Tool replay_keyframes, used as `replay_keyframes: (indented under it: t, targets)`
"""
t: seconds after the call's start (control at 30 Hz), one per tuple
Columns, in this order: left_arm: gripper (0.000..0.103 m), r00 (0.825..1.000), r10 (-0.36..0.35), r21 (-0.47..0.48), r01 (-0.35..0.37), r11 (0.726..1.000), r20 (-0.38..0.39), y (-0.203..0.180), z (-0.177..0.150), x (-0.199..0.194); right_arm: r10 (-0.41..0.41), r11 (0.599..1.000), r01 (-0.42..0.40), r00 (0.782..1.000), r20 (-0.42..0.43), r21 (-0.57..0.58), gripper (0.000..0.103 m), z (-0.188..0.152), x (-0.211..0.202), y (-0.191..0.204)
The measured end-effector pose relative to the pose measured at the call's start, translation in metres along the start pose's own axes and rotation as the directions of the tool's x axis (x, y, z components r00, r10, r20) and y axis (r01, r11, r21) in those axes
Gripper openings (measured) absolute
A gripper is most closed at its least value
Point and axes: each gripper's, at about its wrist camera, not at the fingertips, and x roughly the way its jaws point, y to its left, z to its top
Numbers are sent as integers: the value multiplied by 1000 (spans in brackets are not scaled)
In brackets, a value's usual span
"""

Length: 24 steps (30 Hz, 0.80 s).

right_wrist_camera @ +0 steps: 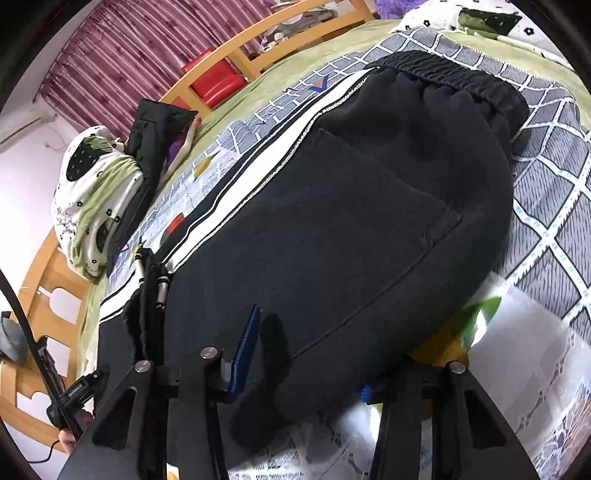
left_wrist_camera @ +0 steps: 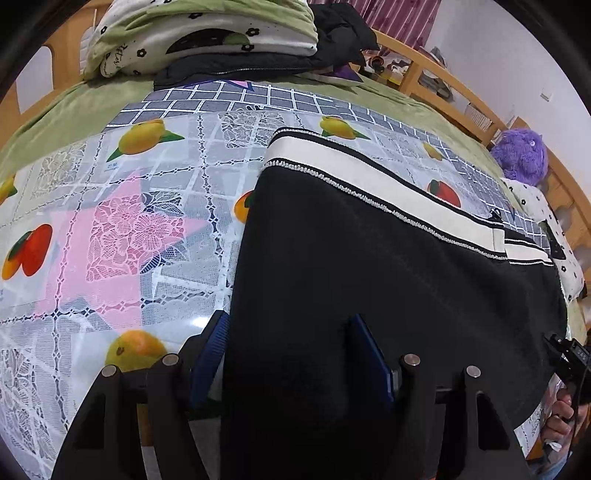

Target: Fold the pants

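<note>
Black pants (left_wrist_camera: 351,240) with a white side stripe (left_wrist_camera: 369,177) lie flat on a fruit-print plastic cloth (left_wrist_camera: 122,229). My left gripper (left_wrist_camera: 291,350) sits at the near edge of the pants, its blue-padded jaws wide apart with black cloth between them. In the right wrist view the pants (right_wrist_camera: 351,206) show their elastic waistband (right_wrist_camera: 454,77) at the far end and a back pocket. My right gripper (right_wrist_camera: 306,365) straddles the near edge of the pants, jaws wide apart, the right finger largely hidden under cloth.
The cloth covers a green bed (left_wrist_camera: 66,107). Folded bedding (left_wrist_camera: 207,33) and a black jacket (left_wrist_camera: 258,62) lie at the far end. A purple plush toy (left_wrist_camera: 521,155) sits at the right. A wooden bed rail (right_wrist_camera: 280,40) and a red box (right_wrist_camera: 214,79) stand beyond.
</note>
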Motion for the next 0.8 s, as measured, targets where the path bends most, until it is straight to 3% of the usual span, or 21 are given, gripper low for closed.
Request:
replay_keyframes:
  t: [0.17, 0.23, 0.3, 0.37, 0.4, 0.53, 0.67, 0.73, 0.8]
  targets:
    - [66, 1000, -5, 9, 4, 1000, 6, -1, 0, 0, -34, 999, 34, 999, 4, 5, 28, 1, 2, -2]
    - [60, 1000, -5, 12, 5, 1000, 7, 0, 0, 0, -31, 999, 31, 1000, -1, 24, 21, 1, -1, -6]
    - [45, 1000, -15, 5, 15, 1000, -3, 1, 1, -1, -28, 999, 28, 1000, -5, 37, 17, 1, -1, -7]
    - [18, 999, -37, -24, 36, 999, -15, 5, 5, -3, -34, 998, 34, 999, -9, 56, 14, 1, -2, -7]
    - [11, 998, -59, -25, 59, 998, -19, 6, 8, -5, -44, 998, 44, 999, -7, 49, 12, 1, -2, -4]
    - [10, 989, -147, -31, 147, 989, -6, 8, 29, -24, -116, 993, 116, 993, 13, 1, 8, 6, -7, 19]
    - [10, 974, -217, -23, 218, 976, 59, 24, 50, -66, -67, 998, 67, 997, 48, 1, 8, 13, -30, 44]
    - [10, 979, -182, -19, 185, 983, 97, 40, 54, -90, -40, 999, 40, 998, 52, -10, 7, 12, -37, 55]
    - [10, 981, -144, -31, 149, 988, 128, 60, 54, -109, 17, 996, -13, 999, 38, -90, 7, -6, -47, 92]
